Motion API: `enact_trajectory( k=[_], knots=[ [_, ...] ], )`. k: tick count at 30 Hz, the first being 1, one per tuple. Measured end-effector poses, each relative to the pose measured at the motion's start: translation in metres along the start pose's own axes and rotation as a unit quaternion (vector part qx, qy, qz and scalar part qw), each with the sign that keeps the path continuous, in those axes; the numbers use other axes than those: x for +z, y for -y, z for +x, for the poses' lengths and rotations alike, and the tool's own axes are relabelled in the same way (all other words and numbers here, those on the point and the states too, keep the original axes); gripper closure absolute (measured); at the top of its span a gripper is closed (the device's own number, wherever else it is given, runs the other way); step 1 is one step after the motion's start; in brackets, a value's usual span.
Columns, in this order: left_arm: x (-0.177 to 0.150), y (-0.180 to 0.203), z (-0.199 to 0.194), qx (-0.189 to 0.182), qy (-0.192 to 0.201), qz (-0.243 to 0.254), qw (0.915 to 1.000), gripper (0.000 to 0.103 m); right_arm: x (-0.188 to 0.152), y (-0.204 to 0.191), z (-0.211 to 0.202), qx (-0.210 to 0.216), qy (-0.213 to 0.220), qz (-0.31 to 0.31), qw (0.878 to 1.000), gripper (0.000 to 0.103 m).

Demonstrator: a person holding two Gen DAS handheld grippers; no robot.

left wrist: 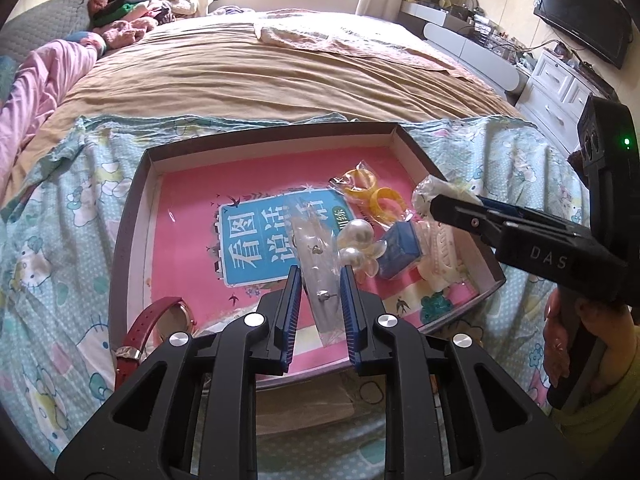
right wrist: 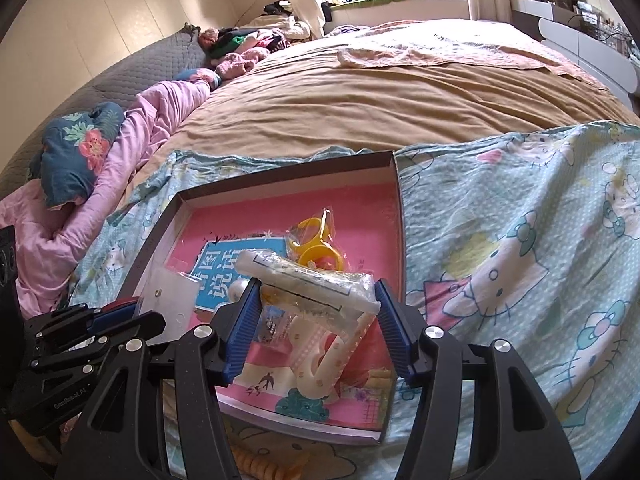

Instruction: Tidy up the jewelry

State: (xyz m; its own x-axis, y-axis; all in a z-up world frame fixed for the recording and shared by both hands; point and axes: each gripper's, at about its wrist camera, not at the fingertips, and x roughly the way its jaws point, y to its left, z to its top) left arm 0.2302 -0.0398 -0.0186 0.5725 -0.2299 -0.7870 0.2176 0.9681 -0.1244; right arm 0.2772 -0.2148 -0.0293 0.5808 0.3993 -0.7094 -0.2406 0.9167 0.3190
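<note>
A shallow dark box tray (left wrist: 132,208) lined with a pink sheet lies on the bed. My left gripper (left wrist: 320,300) is shut on a clear earring sleeve (left wrist: 316,264) low over the tray's near side. From the right wrist view the same left gripper (right wrist: 132,316) shows with the sleeve (right wrist: 168,300) sticking out of it. My right gripper (right wrist: 316,312) is shut on a crumpled clear bag (right wrist: 304,280) with a cream hair clip (right wrist: 320,360) hanging into the tray's right side. In the tray lie bagged yellow rings (left wrist: 372,192), pearl pieces (left wrist: 356,240) and a small blue box (left wrist: 402,246).
A red-strapped watch (left wrist: 140,332) lies over the tray's near left rim. The tray rests on a cartoon-cat blanket (right wrist: 520,260) over a brown bedspread (left wrist: 280,72). Pink bedding (right wrist: 132,140) is piled at the left. A hand (left wrist: 560,340) holds the right gripper. White drawers (left wrist: 560,96) stand far right.
</note>
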Motion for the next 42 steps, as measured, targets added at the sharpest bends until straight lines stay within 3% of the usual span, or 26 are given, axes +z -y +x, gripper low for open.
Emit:
enact_trajectory(
  k=[3, 8, 9, 12, 15, 19, 29, 42],
  knots=[
    [0.0, -0.003, -0.001, 0.003, 0.001, -0.002, 1.0, 0.074, -0.001, -0.001, 0.001, -0.001, -0.007, 0.002, 1.0, 0.044],
    [0.0, -0.004, -0.005, 0.009, 0.003, -0.003, 0.9999, 0.065, -0.002, -0.002, -0.011, 0.0, 0.005, 0.005, 1.0, 0.036],
    [0.0, -0.004, -0.008, 0.012, 0.006, -0.002, 0.9999, 0.058, -0.002, -0.002, -0.015, -0.001, 0.01, 0.004, 1.0, 0.032],
    [0.0, -0.004, -0.017, 0.014, 0.016, -0.001, 0.9998, 0.051, -0.002, -0.004, -0.03, -0.003, 0.03, 0.003, 1.0, 0.02],
    [-0.001, -0.003, -0.026, 0.025, 0.026, -0.001, 0.9993, 0.029, -0.004, -0.006, -0.048, -0.002, 0.049, 0.002, 0.999, 0.014],
    [-0.002, -0.003, -0.039, 0.038, 0.038, -0.002, 0.9985, 0.011, -0.007, -0.006, -0.067, -0.002, 0.065, -0.002, 0.998, 0.009],
    [-0.014, -0.012, -0.061, 0.047, 0.044, -0.014, 0.9978, 0.01, -0.024, -0.015, -0.098, -0.007, 0.075, -0.027, 0.997, 0.007],
    [-0.038, -0.029, -0.08, 0.06, 0.045, -0.036, 0.9965, 0.01, -0.052, -0.032, -0.092, -0.021, 0.044, -0.054, 0.997, 0.007]
  ],
)
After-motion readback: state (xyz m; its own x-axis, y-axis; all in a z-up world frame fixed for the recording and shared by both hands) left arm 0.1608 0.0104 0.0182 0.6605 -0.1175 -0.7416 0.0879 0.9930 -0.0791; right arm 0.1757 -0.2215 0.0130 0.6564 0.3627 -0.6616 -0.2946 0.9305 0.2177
